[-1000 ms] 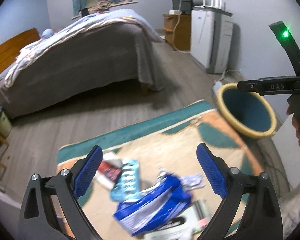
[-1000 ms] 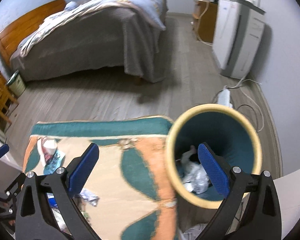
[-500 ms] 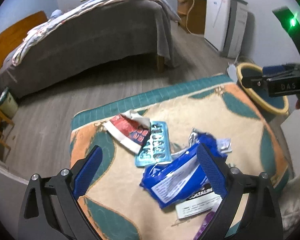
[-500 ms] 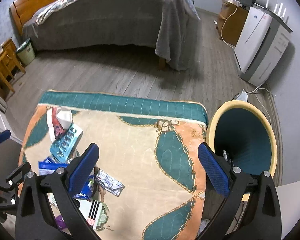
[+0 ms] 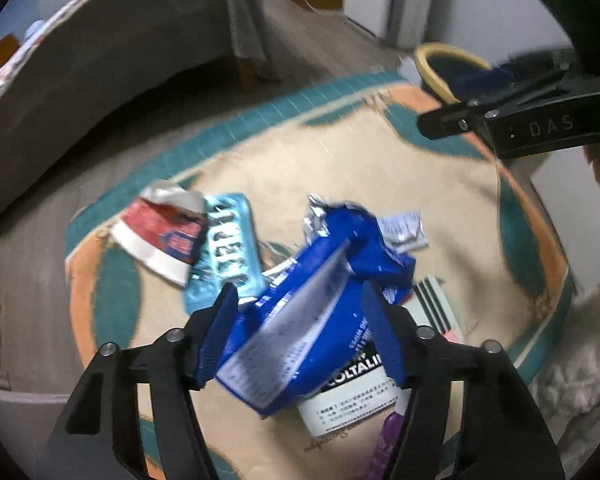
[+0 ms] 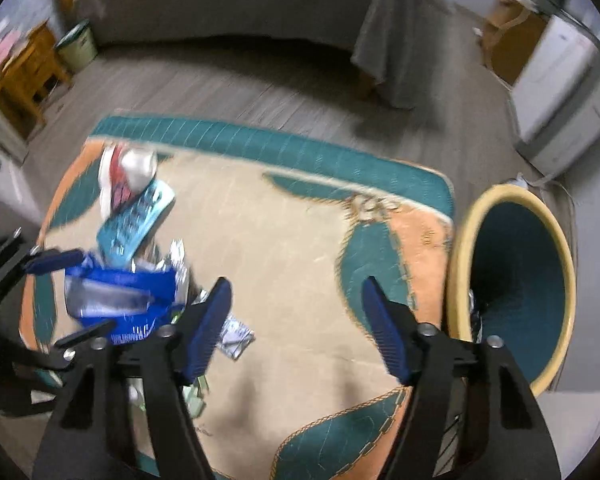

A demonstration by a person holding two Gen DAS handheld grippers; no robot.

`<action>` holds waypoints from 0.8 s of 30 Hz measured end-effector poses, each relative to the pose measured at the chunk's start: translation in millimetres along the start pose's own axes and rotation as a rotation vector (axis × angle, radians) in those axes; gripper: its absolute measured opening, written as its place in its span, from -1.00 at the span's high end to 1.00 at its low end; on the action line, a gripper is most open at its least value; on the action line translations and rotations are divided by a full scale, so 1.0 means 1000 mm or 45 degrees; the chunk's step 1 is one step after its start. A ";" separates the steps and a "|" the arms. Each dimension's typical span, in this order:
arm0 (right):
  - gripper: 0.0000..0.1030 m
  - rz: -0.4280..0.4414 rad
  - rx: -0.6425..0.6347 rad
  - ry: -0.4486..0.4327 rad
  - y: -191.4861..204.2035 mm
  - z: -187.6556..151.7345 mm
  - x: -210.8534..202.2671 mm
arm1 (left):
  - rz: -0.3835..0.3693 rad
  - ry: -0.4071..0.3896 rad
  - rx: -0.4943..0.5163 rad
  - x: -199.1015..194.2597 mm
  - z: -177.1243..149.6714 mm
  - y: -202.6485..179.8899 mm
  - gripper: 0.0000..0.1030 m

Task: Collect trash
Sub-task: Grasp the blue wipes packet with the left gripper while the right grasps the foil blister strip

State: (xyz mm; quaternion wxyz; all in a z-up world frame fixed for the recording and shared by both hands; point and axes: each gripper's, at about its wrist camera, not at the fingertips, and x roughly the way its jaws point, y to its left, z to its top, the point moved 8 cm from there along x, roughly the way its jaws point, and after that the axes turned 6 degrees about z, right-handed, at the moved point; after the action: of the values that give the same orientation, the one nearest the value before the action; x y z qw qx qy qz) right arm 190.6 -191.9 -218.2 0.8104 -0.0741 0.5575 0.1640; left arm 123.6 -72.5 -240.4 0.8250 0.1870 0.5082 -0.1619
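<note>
A crumpled blue wrapper (image 5: 316, 300) lies on the patterned rug (image 5: 380, 168) among other trash. My left gripper (image 5: 300, 332) is open, with its blue pads on either side of the wrapper; it also shows in the right wrist view (image 6: 66, 292), around the wrapper (image 6: 116, 296). Beside it lie a teal blister pack (image 5: 224, 256), a red and white packet (image 5: 160, 236), a small foil sachet (image 5: 404, 232) and a white box (image 5: 360, 396). My right gripper (image 6: 296, 328) is open and empty above the rug. The yellow-rimmed teal trash bin (image 6: 516, 280) stands at the rug's right edge.
A grey-covered bed (image 6: 236, 4) stands behind the rug on the wood floor. A white appliance (image 6: 560, 92) and a wooden cabinet (image 6: 512, 44) are at the right wall. A wooden stool (image 6: 28, 76) and a small pail (image 6: 78, 46) are at the left.
My left gripper has dropped toward the rug and narrowed around the blue wrapper. My right gripper has swung left from over the bin to above the rug and narrowed.
</note>
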 end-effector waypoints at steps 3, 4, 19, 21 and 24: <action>-0.13 0.014 -0.088 0.048 0.012 -0.007 0.012 | 0.042 0.091 0.038 0.014 -0.009 -0.001 0.32; -0.07 0.022 -0.091 0.076 0.015 -0.011 0.017 | 0.058 0.100 0.039 0.015 -0.011 0.001 0.40; 0.36 0.015 -0.348 0.279 0.058 -0.039 0.076 | 0.028 0.139 -0.135 0.021 -0.014 0.033 0.54; 0.51 0.012 -0.347 0.272 0.058 -0.038 0.075 | 0.027 0.135 -0.121 0.021 -0.013 0.035 0.54; 0.55 0.022 -0.362 0.275 0.059 -0.039 0.074 | 0.021 0.125 -0.100 0.019 -0.011 0.035 0.63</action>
State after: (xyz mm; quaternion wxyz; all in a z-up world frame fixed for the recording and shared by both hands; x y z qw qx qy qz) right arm 160.1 -134.5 -297.5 0.7257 -0.2004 0.6130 0.2394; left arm 139.2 -38.1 -257.3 0.8070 0.1664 0.5524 -0.1258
